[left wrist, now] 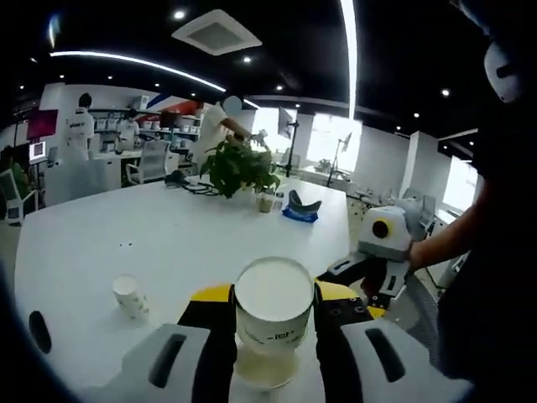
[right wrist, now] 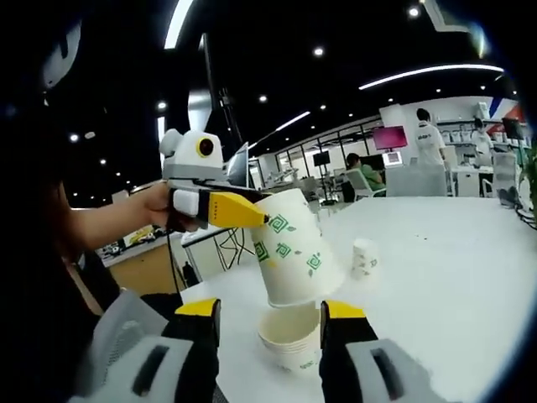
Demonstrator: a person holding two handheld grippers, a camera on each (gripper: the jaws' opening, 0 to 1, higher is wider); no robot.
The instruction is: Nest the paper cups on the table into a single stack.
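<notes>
My left gripper (left wrist: 273, 315) is shut on a white paper cup (left wrist: 273, 304) with green marks, mouth towards the camera. Just beneath it stands a short stack of nested cups (left wrist: 264, 371) on the white table (left wrist: 168, 235). In the right gripper view the left gripper (right wrist: 252, 220) comes in from the left and holds that cup (right wrist: 294, 248) tilted just above the stack (right wrist: 294, 340). My right gripper (right wrist: 270, 311) is open, its jaws on either side of the stack, which is nearer the right jaw. A single small cup (left wrist: 130, 295) (right wrist: 363, 258) stands apart on the table. The right gripper (left wrist: 344, 270) enters the left gripper view from the right.
A potted plant (left wrist: 239, 168), a dark blue object (left wrist: 300, 210) and some cables lie at the table's far side. The person's arm (left wrist: 445, 243) reaches in along the right table edge. Office chairs, desks and people stand in the background.
</notes>
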